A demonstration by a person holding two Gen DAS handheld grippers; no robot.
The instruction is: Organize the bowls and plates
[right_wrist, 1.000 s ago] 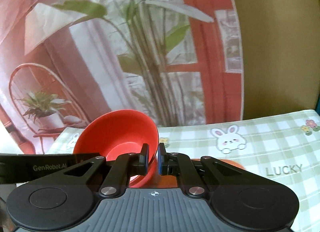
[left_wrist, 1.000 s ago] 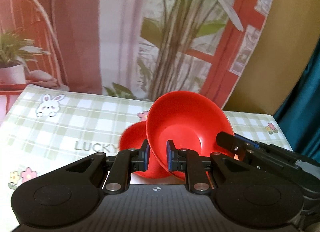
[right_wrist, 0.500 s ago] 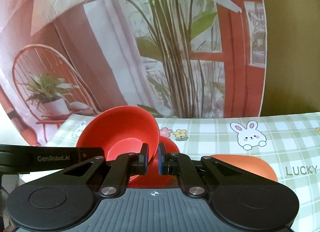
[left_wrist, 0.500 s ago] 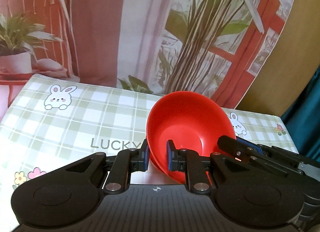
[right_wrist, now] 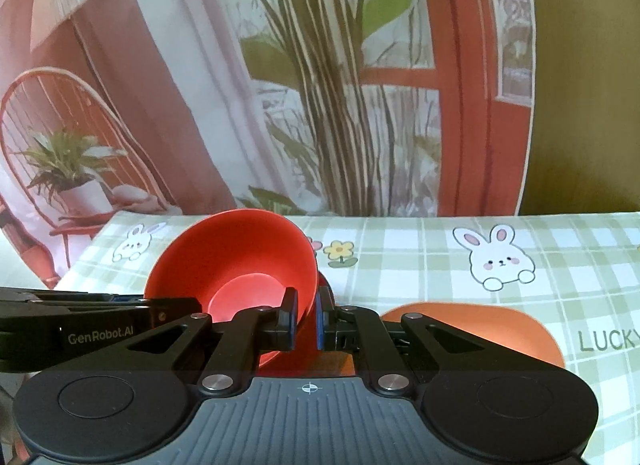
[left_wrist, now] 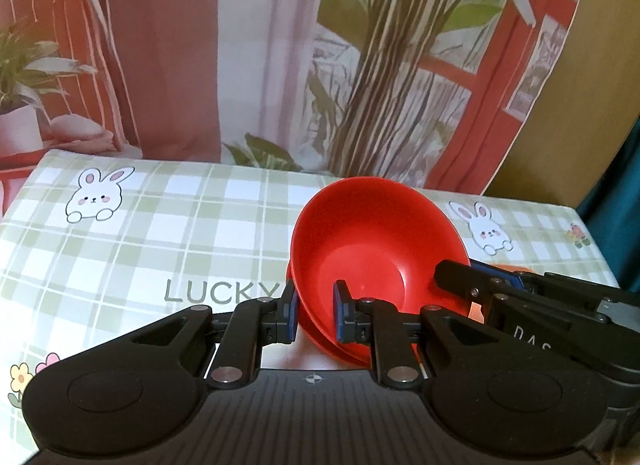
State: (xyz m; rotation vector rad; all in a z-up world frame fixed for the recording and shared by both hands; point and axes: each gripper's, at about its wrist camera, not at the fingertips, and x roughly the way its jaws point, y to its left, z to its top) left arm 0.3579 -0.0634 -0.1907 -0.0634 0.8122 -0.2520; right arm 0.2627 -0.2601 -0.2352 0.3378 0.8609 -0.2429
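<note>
both grippers, left (left_wrist: 314,315) and right (right_wrist: 306,319), pinch opposite rims of the red bowl (left_wrist: 372,249), directly over a second bowl (right_wrist: 326,293) near the tabletop's (left_wrist: 160,233) middle.

A home-like staged corner: bunny-print checked tablecloth (left_wrist: 160,233) before a printed sunroom backdrop (right_wrist: 280,85).

A table is covered by a green-checked cloth (left_wrist: 168,233) printed with rabbits, flowers and "LUCKY". An orange plate (right_wrist: 520,329) is seen lying flat on it, at the near right.
</note>
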